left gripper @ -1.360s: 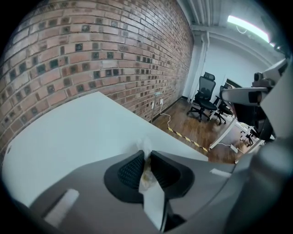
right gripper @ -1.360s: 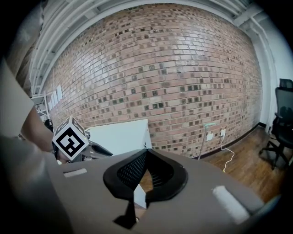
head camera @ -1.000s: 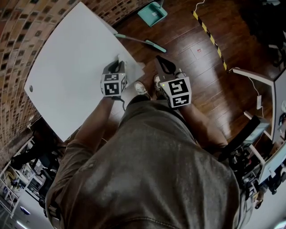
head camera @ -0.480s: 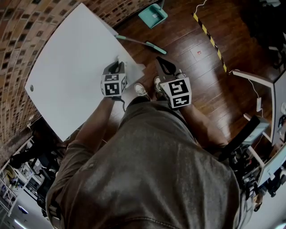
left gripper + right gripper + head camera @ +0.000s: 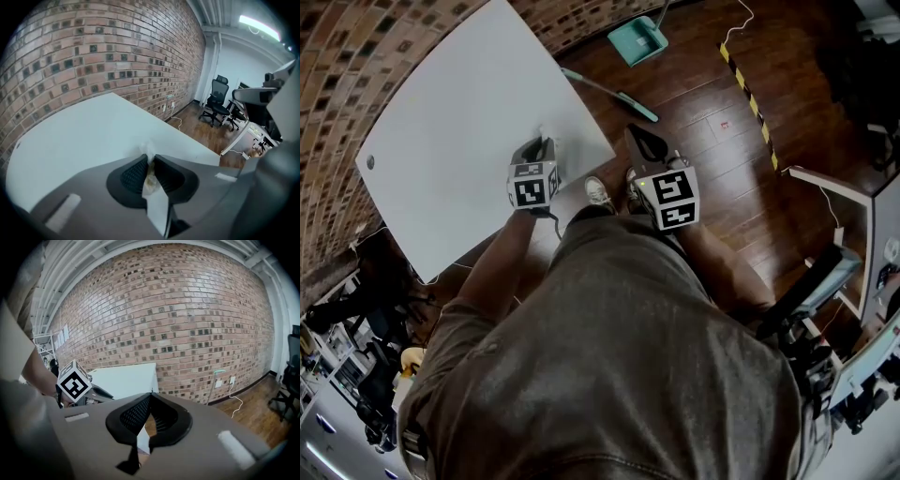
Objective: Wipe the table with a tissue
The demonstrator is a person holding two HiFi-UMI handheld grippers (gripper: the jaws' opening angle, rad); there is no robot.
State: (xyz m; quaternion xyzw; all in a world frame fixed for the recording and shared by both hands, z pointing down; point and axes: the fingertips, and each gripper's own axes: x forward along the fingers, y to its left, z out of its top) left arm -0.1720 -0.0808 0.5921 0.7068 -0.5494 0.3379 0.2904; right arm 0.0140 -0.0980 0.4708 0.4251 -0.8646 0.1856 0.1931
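The left gripper [image 5: 149, 159] is seen with jaws closed on the tissue [image 5: 147, 148]. A crumpled white tuft is pinched between the two black pads and sticks out past the tips. In the head view the left gripper [image 5: 543, 143] is held over the white table [image 5: 450, 122], near the table's edge on the person's side. The tissue is hard to tell from the white top there. Whether the tissue touches the table cannot be told.

The right gripper [image 5: 150, 395] is seen with jaws brought together at the tips and nothing clamped between them. In the head view the right gripper [image 5: 639, 139] is held off the table, over the dark wooden floor [image 5: 712, 169], just beside the person's shoes [image 5: 598, 192]. The left gripper's marker cube [image 5: 73, 380] is caught at the left of the right gripper view.

A teal dustpan [image 5: 637, 39] and a long-handled brush [image 5: 609, 94] are seen on the floor beyond the table. A brick wall [image 5: 93, 51] is seen behind the table, and office chairs [image 5: 215, 101] further off.
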